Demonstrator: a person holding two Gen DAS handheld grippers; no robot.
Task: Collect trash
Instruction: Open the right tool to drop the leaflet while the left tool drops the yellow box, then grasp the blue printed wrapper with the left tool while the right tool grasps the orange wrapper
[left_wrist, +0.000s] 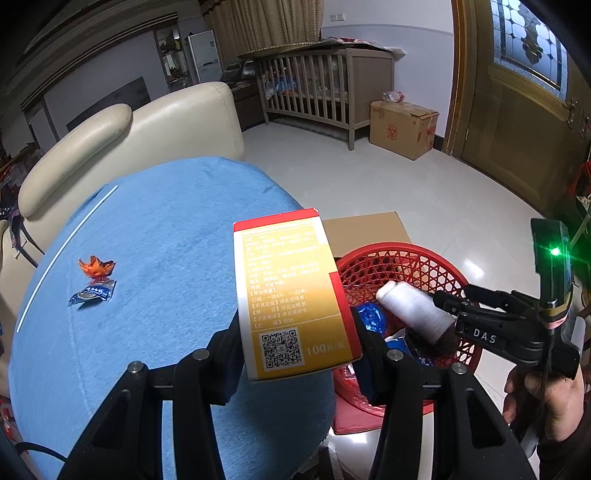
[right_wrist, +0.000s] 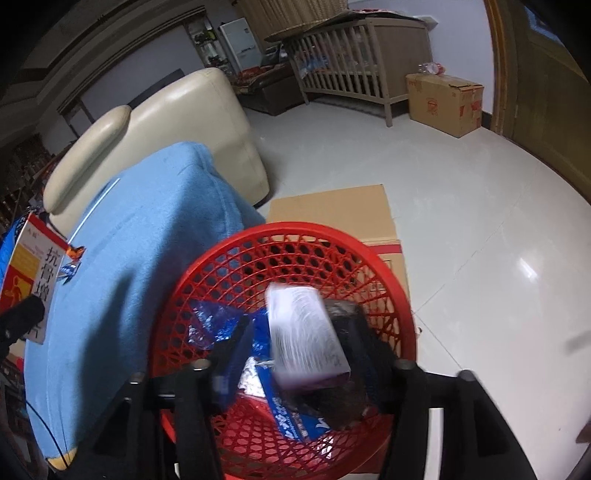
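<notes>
My left gripper (left_wrist: 295, 332) is shut on a yellow and red medicine box (left_wrist: 291, 295), held upright over the edge of the blue cloth table (left_wrist: 155, 236). The box also shows in the right wrist view (right_wrist: 31, 277). My right gripper (right_wrist: 299, 350) is over the red mesh basket (right_wrist: 207, 280), its fingers spread. A white box (right_wrist: 306, 336), blurred, lies between them above the basket; contact is unclear. From the left wrist view the right gripper (left_wrist: 448, 314) has the white item (left_wrist: 413, 308) at its tips over the basket (left_wrist: 413, 258). Blue wrappers (right_wrist: 291, 417) lie inside.
An orange wrapper (left_wrist: 95, 266) and a blue wrapper (left_wrist: 90, 293) lie on the blue cloth, beside a thin white straw (left_wrist: 66, 251). A cream armchair (left_wrist: 140, 136) stands behind. The basket sits on flat cardboard (right_wrist: 332, 206). A crib (left_wrist: 314, 92) and a carton (left_wrist: 402, 127) stand on the floor.
</notes>
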